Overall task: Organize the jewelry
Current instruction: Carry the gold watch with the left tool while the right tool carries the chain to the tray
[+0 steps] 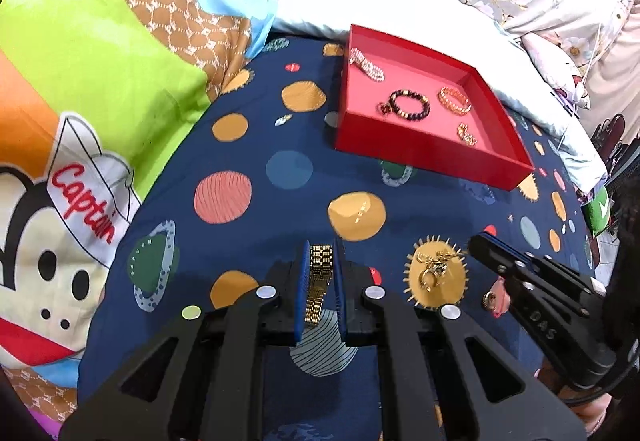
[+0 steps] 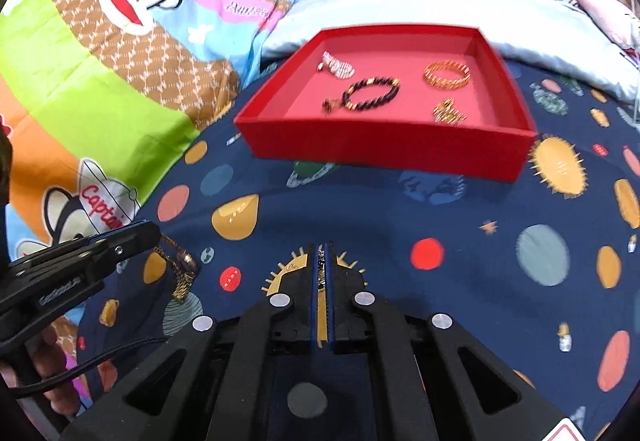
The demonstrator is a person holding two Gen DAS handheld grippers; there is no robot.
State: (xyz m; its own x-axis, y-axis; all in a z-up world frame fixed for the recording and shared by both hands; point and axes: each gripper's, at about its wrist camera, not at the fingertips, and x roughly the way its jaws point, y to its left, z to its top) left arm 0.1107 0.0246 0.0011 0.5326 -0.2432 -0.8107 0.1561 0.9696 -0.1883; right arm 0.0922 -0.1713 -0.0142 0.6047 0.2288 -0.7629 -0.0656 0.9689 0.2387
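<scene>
Left gripper [image 1: 320,273] jaws clamp gold watch band [image 1: 318,283], pointing away lengthwise.

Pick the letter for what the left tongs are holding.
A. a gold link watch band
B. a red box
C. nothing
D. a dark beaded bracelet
A: in the left wrist view the left tongs are closed on the gold link watch band; the dark beaded bracelet lies in the red box.

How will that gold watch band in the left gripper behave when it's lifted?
The gold link watch band looks jointed, so it will probably drape and swing below the left gripper. Its polished metal may slip between the pads, and it likely feels heavy for its size.
</scene>
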